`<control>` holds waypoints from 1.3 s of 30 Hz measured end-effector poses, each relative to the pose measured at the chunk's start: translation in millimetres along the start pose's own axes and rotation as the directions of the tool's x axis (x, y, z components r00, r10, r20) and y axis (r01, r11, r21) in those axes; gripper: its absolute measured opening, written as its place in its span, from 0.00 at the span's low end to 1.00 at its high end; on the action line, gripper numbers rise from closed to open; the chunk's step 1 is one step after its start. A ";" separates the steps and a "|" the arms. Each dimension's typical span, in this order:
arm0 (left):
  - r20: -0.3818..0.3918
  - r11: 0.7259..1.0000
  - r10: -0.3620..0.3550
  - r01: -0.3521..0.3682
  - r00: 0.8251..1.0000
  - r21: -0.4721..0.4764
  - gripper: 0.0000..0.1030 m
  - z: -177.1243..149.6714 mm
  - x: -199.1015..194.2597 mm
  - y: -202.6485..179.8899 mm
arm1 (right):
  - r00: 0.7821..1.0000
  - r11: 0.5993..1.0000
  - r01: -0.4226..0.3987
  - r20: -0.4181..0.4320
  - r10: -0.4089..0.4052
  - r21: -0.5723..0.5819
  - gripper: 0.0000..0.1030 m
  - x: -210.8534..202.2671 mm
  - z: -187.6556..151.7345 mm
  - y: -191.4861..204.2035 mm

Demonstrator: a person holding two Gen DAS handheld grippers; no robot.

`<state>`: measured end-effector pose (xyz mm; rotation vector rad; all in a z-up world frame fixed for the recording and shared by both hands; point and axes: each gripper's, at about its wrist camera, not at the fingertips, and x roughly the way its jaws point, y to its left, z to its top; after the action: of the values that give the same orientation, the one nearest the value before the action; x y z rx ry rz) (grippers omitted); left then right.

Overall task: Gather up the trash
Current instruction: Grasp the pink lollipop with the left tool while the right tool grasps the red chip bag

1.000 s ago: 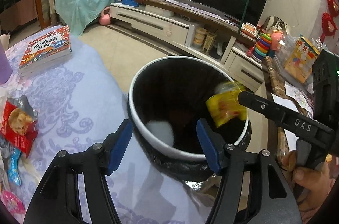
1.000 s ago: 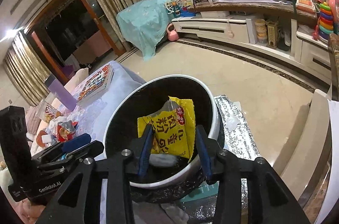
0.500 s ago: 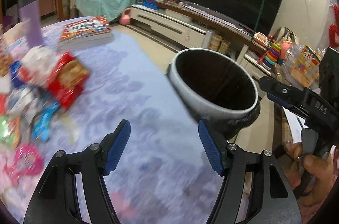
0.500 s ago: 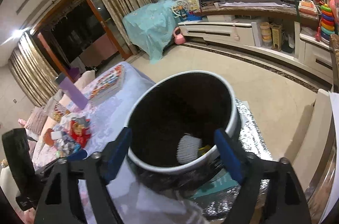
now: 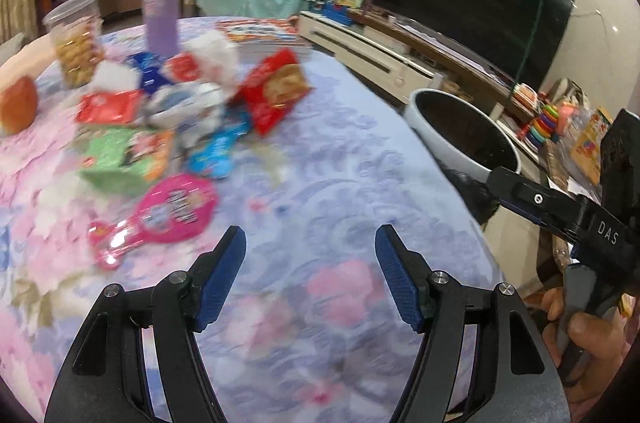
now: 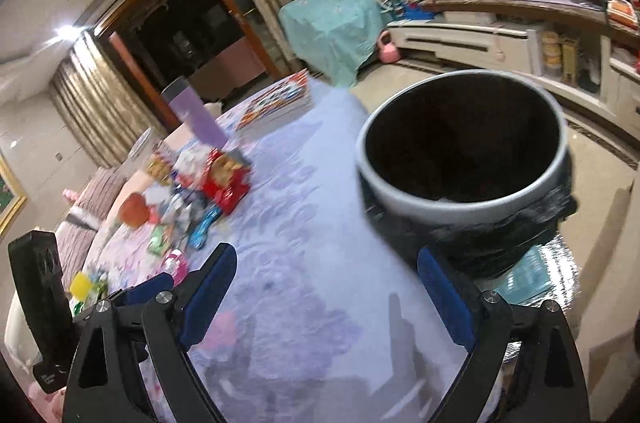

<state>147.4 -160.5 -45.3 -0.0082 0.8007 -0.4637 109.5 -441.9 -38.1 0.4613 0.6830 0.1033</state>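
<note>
Both views have swung off the bin and back over the table since a second ago. Back then my right gripper (image 6: 324, 297) was pinching a yellow snack packet over the mouth of the trash bin (image 6: 460, 199); now that packet is out of the jaws, which have just been opening and stand wide with nothing between them. I can't make the packet out in the bin's dark inside from here, but half a second back something pale and a bit of yellow lay at the bottom, so I judge that drop as done.

My left gripper (image 5: 310, 281) is moderately wide and empty too, its blue pads hanging over bare flowered tablecloth (image 5: 340, 163). It now looks straight at the remaining litter: a pink fan-shaped wrapper (image 5: 172, 209) nearest the pads, a blue wrapper (image 5: 214, 155) beyond it, a red snack bag (image 5: 274, 93) further back, a green packet (image 5: 108, 151) to the left. All blurred, so I won't swear to details.

Bin sits at the table's right edge, just past the tablecloth, with the right gripper showing beside it in the left view.

So: one piece binned, plenty left. Next I'd reach for the pink wrapper, since it lies closest and clear of the heap. It looks flat, so the pads may skid off it.
</note>
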 end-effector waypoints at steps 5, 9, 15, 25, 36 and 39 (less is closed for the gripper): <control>0.011 0.998 0.041 -0.041 0.999 -0.053 0.67 -5.1 -11.3 28.6 | 0.999 1.000 -0.024 -0.028 0.023 -0.021 0.91 8.7 -8.7 19.1; 0.011 0.994 0.065 -0.064 0.998 -0.085 0.67 -9.7 -18.7 52.8 | 0.998 0.998 -0.043 -0.053 0.041 -0.035 0.91 18.5 -15.9 34.2; 0.012 0.989 0.095 -0.093 0.995 -0.117 0.67 -9.7 -22.8 79.4 | 0.995 0.996 -0.069 -0.074 0.065 -0.056 0.91 30.7 -22.6 54.3; 0.010 0.975 0.123 -0.119 0.992 -0.187 0.73 2.4 -21.0 110.6 | 0.993 0.993 -0.086 -0.087 0.079 -0.084 0.91 57.6 -12.4 70.5; -0.038 0.993 0.094 -0.091 0.995 0.071 0.82 15.1 4.9 98.9 | 0.989 0.988 -0.123 -0.098 0.114 -0.092 0.90 90.7 10.4 77.0; -0.088 0.978 0.082 -0.063 0.993 0.199 0.82 13.0 16.5 95.6 | 0.987 0.985 -0.130 -0.105 0.119 -0.110 0.90 100.5 17.2 77.4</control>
<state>204.3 -83.2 -64.7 0.2268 0.8433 -0.4746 202.6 -355.0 -50.9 0.3887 0.7399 0.2838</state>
